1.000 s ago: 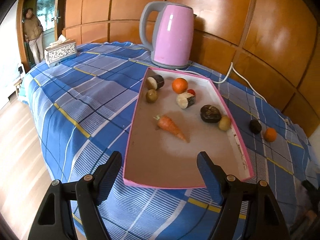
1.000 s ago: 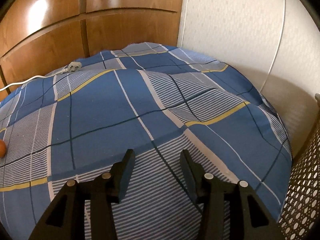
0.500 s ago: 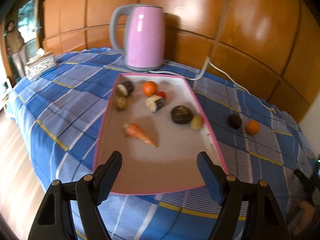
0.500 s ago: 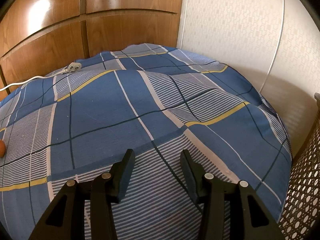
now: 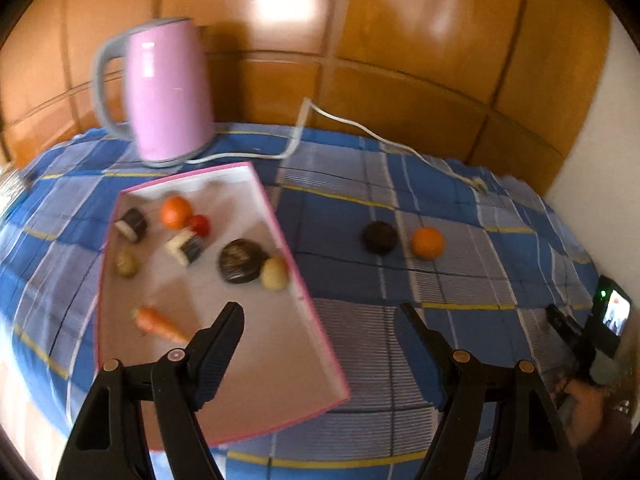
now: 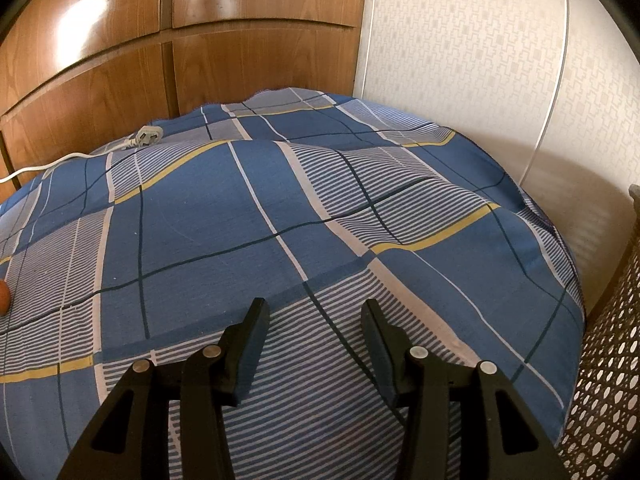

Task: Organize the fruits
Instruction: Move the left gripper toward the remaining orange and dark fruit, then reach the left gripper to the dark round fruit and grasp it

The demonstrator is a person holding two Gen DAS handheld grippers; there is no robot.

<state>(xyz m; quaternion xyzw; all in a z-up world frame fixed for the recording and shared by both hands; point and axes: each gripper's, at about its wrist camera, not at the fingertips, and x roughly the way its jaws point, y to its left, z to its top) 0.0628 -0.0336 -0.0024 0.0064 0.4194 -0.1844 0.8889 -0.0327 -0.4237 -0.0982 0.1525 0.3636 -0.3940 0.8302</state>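
The worktop, covered by a blue plaid cloth point(image 5: 460, 280), is sliding leftward across the left wrist view compared with a second ago, and the picture is blurring with that swing. The pink kettle point(image 5: 168, 92), formerly near the middle of that view, is now sitting at upper left, with its white cord point(image 5: 360, 132) trailing right along the cloth. The pink-rimmed tray point(image 5: 312, 320) is likewise lying further left than before, holding an orange, a small red fruit, a carrot point(image 5: 156, 322), two cut dark-skinned pieces, a dark round item and two brownish ones. Outside the tray, the loose orange point(image 5: 428, 243) and the dark fruit point(image 5: 380, 237) just beside it are resting on the cloth, now nearer the view's middle. The left gripper point(image 5: 318, 334) is hovering with its jaws spread wide, holding nothing. The right gripper point(image 6: 314, 330) is staying put over bare cloth, jaws parted and empty, unchanged from earlier.
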